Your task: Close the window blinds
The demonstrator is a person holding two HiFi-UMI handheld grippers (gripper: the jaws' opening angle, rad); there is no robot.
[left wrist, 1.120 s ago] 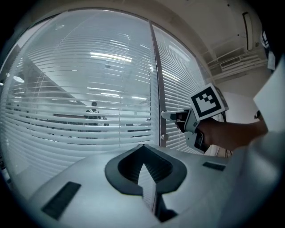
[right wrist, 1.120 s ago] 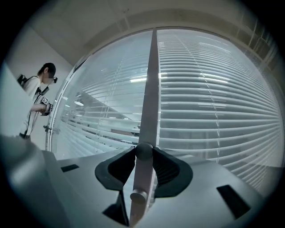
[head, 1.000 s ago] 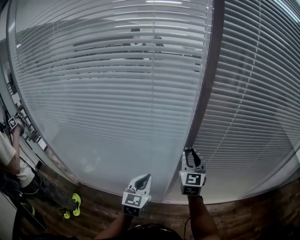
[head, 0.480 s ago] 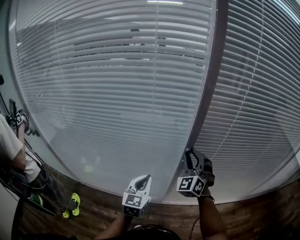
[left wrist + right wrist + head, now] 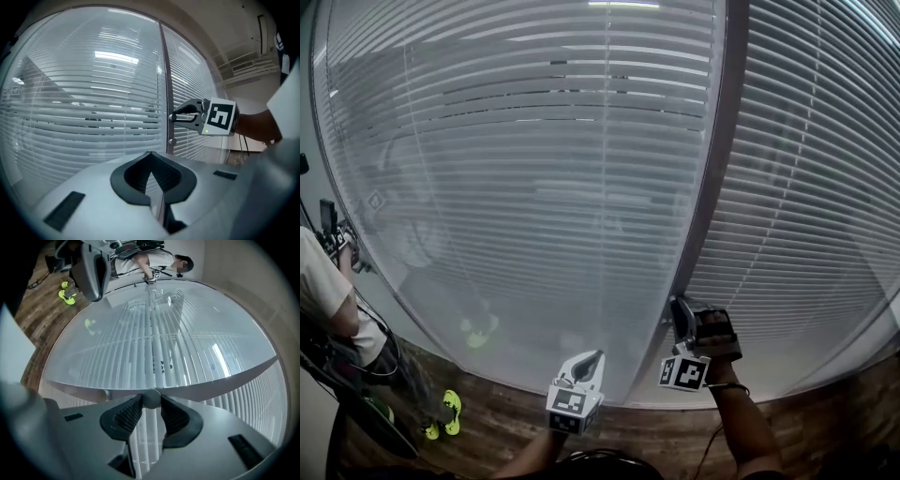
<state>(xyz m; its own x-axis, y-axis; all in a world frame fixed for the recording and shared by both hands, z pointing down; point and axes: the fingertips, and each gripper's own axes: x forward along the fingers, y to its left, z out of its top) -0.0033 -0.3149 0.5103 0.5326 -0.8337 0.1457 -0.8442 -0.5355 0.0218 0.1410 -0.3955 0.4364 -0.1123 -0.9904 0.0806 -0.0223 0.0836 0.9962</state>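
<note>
Blinds [image 5: 534, 187] hang behind the glass, slats seemingly part open; right claw [image 5: 150, 401] is clamped on the frame's knob [image 5: 151, 397]; left claw [image 5: 151, 157] hovers near, tips together, empty; next, likely twisting the knob until slats shut.

A dark brown wood-plank floor [image 5: 825, 441] runs along the bottom of the head view, from about 8 o'clock round to 4 o'clock. At roughly 7 o'clock a pair of neon yellow-green shoes [image 5: 452, 405] sits on the planks, close together; whether feet are in them cannot be told. In the right gripper view the floor [image 5: 42, 324] fills the 10 o'clock edge, with the shoes [image 5: 68, 296] near 11 o'clock.
</note>
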